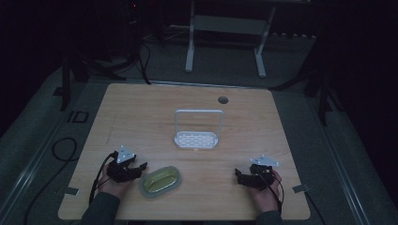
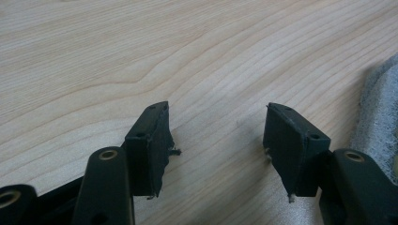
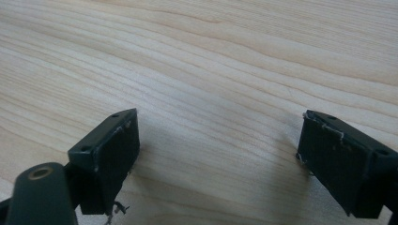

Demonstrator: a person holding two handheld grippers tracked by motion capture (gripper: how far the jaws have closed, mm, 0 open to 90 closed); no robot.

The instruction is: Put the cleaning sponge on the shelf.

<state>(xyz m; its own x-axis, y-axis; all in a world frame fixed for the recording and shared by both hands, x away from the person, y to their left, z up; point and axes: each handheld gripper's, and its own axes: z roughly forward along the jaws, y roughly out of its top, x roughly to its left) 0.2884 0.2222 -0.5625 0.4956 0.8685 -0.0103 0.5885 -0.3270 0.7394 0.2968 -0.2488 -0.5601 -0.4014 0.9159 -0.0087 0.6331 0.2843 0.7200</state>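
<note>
Dish [image 1: 161, 181] sits near the bench's [image 1: 141, 108] front edge, left of middle: a shallow oval thing, greenish and glossy, probably glass or plastic. Left tongs [image 1: 136, 168] rest just beside it, spread with nothing between them, looks like a parked start pose. White rack [image 1: 197, 138] stands mid-bench, slotted base plus an upright hoop handle, likely meant to take the dish. Right tongs [image 1: 239, 177] lie by the front right corner, spread too. Pale wood grain, matte.
</note>
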